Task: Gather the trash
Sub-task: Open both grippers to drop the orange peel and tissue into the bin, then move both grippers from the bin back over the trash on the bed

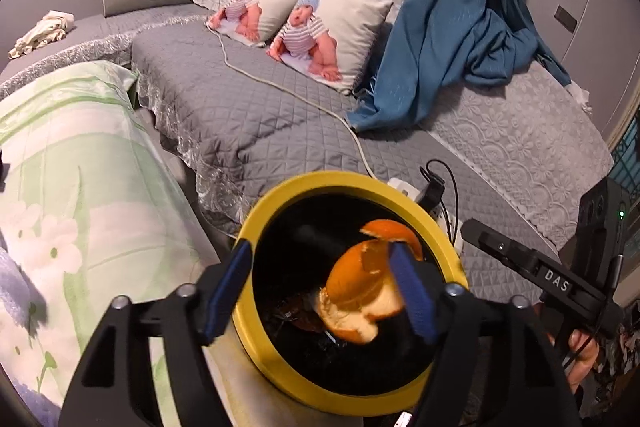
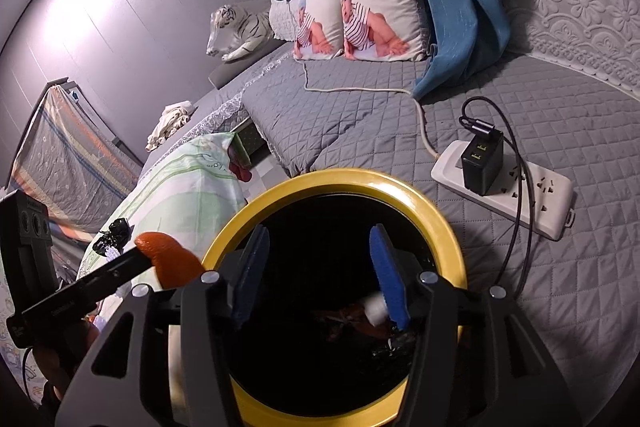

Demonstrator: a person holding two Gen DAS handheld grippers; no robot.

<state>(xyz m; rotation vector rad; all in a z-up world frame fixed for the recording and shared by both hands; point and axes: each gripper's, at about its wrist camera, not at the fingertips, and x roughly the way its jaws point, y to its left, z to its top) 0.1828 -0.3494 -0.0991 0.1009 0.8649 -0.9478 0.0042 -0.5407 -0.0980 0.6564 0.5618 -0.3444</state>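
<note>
**Orange peel at the mouth of the yellow bin**

On the left lies a green floral pillow. The left gripper hangs over the yellow-rimmed trash bin, its fingers spread wide; the orange peel lies against the right-hand finger alone, above the bin's dark opening. The right gripper hovers over the same bin, fingers spread and pinching nothing. Further right, on the grey quilted bed, sits a white power strip with a black charger plugged in.

Glossy yellow bin rim, quilted bedspread
</note>
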